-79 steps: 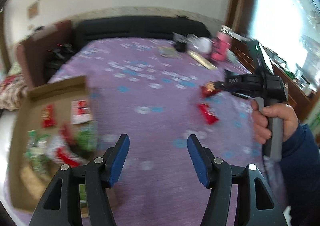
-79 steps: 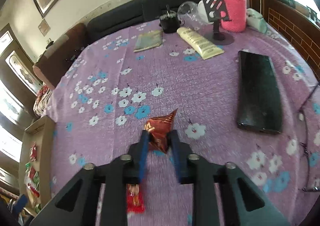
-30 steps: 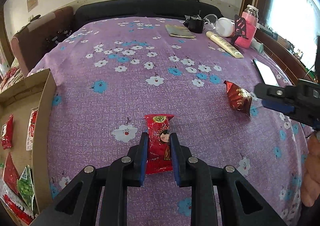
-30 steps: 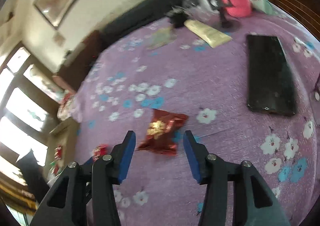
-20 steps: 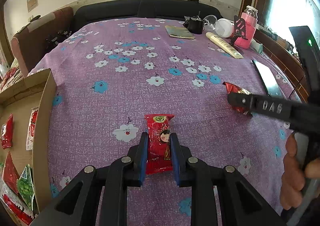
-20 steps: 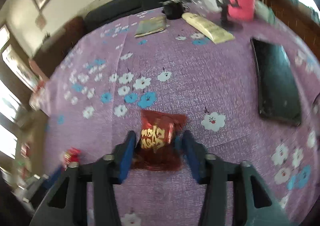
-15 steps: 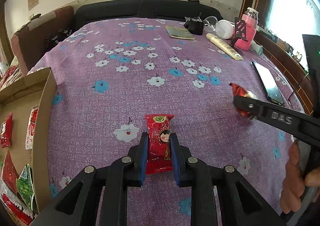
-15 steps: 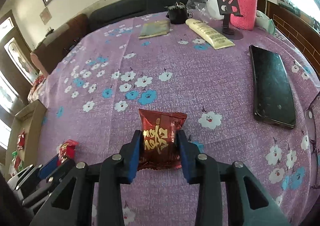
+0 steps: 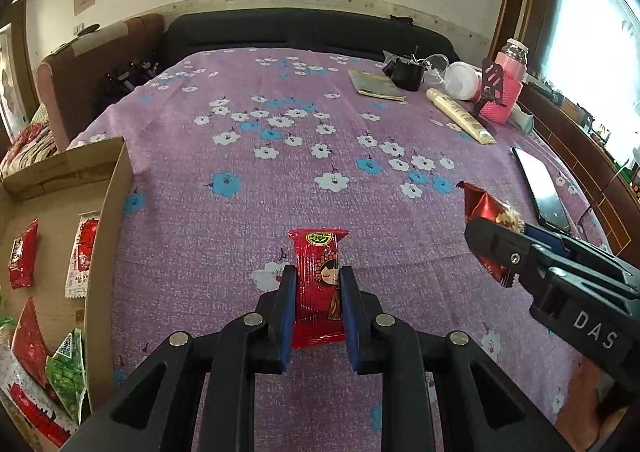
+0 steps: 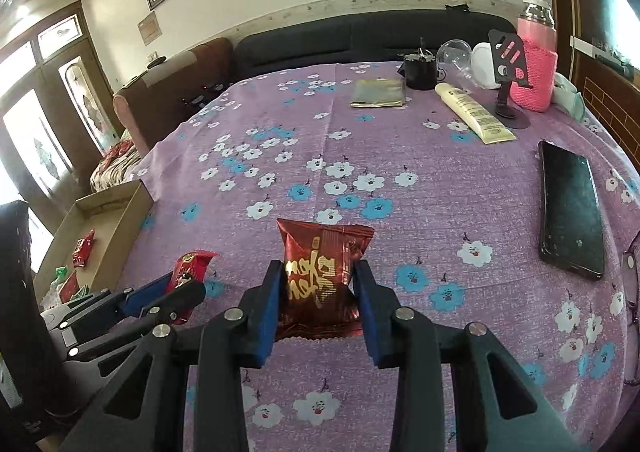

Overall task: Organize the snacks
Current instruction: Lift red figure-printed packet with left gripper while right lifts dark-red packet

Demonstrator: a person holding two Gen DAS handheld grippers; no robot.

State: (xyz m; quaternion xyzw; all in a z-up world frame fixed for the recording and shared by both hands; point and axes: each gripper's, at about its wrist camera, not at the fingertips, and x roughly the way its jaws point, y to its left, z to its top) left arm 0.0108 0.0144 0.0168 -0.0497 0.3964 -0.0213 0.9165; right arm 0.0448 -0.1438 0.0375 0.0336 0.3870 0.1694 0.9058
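Since a second ago the right gripper (image 10: 316, 284) has closed in around the dark red pack (image 10: 322, 272) that lay loose on the cloth between its spread fingers, and now both blue pads press its sides; the pack is gripped. Left gripper (image 9: 318, 300) has hardly budged, clenched on the red bar (image 9: 319, 284) as before.

Biggest first: the purple flowered cloth (image 10: 360, 156) covers the whole table. At the near left edge sits the cardboard tray (image 9: 116, 212), with red, white and green packets lying flat inside. Far right, a black phone (image 10: 570, 208) lies flat on the cloth. Beyond it stand a pink bottle (image 10: 536, 68) and a dark phone stand (image 10: 508, 84), with a cream tube (image 10: 474, 112) lying just left of them. A black cup (image 10: 420, 70) and a tan booklet (image 10: 378, 92) sit at the far side.

From the left view, the right gripper (image 9: 502, 248) comes in from the right with the dark red pack (image 9: 486, 212) at its tips, well apart from the tray. From the right view, the left gripper (image 10: 188, 284) shows at near left, the red bar (image 10: 190, 266) sticking out of its fingers, near the tray (image 10: 132, 208) but not over it.
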